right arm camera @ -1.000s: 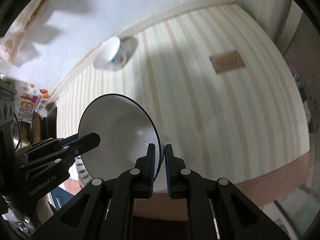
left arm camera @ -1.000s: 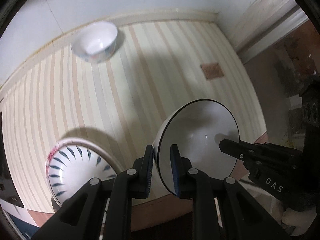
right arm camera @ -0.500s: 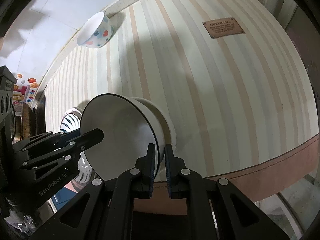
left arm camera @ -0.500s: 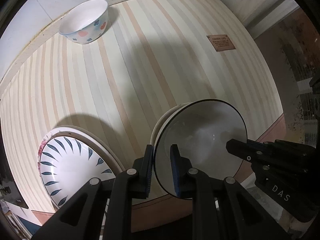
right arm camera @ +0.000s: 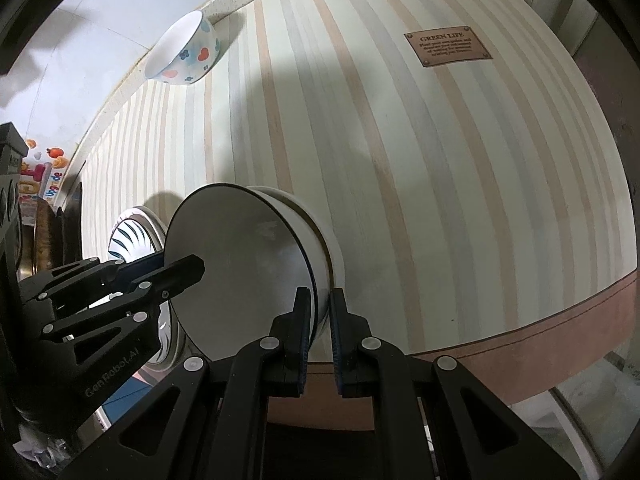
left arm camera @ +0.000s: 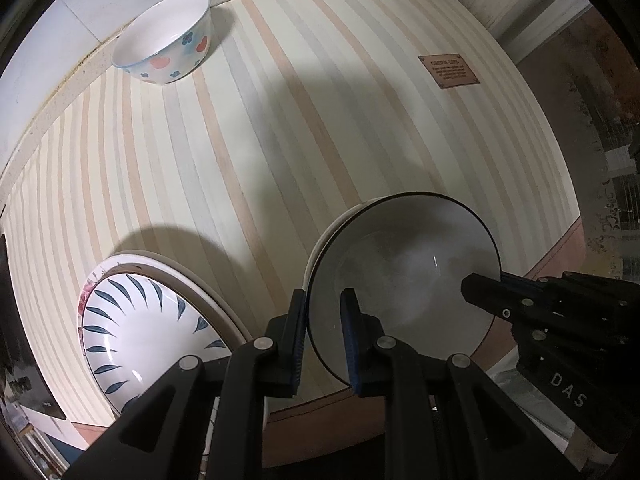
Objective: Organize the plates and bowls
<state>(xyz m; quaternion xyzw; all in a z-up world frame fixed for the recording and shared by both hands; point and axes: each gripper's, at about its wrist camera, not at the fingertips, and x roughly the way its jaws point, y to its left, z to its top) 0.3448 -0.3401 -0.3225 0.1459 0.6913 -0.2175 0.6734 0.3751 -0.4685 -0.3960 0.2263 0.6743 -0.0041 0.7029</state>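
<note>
Both grippers hold one white bowl with a dark rim (left arm camera: 404,280), also seen in the right wrist view (right arm camera: 240,260). It sits nested in another white bowl (right arm camera: 324,236) on the striped tablecloth (left arm camera: 280,120). My left gripper (left arm camera: 323,336) is shut on the bowl's near rim. My right gripper (right arm camera: 319,332) is shut on the opposite rim. A blue-leaf plate (left arm camera: 136,336) lies stacked on a larger plate at the left. A white bowl with hearts and flowers (left arm camera: 164,56) stands at the far edge by the wall.
A brown label patch (left arm camera: 448,71) is sewn on the cloth at the far right. The table's front edge (right arm camera: 520,344) runs close below the stacked bowls. Clutter and colourful stickers (right arm camera: 36,184) show off the table's left side.
Both grippers have lowered the dark-rimmed bowl from above the table into the other white bowl. The cameras have come closer to the tabletop.
</note>
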